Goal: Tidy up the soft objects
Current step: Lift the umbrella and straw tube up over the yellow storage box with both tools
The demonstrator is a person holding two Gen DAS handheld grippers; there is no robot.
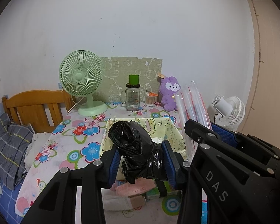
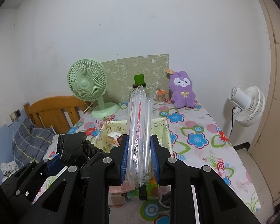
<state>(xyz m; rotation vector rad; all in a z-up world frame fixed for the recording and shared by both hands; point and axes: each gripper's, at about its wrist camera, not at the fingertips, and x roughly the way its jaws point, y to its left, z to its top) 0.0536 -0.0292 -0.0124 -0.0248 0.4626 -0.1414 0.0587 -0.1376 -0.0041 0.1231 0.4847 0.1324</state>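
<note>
Left wrist view, relation: the yellow fabric bin (image 1: 178, 136) lies straight ahead of our left gripper (image 1: 141, 160) and a little below it, near the front edge of the table (image 1: 69, 141); we judge the coming move is forward and down into it.
Left wrist view, object: the black plastic bag roll (image 1: 134, 149) stands with its long axis pointing up and away from us, its top over the near rim of the bin.
Left wrist view, left gripper: it is clenched on the black plastic bag roll, both blue pads (image 1: 114, 162) pressing the crumpled film at its lower half.
Left wrist view, other hand: our right gripper (image 1: 222, 136) is just beside, at the right, with the pack of straws rising in front of it.
Right wrist view, relation: the bin (image 2: 169, 136) is ahead and below; both hands seem about equally near to it.
Right wrist view, object: the pack of straws (image 2: 139, 130), clear with a red line, has its long axis running straight forward and up between the fingers.
Right wrist view, right gripper: our right gripper (image 2: 139, 160) is narrowly closed and grasps the pack near its lower end.
Right wrist view, bin content: a small printed carton (image 2: 114, 138) lies inside, at the left wall.
Right wrist view, other soft thing: the purple plush bunny (image 2: 182, 91) sits at the far edge of the table, well apart.
</note>
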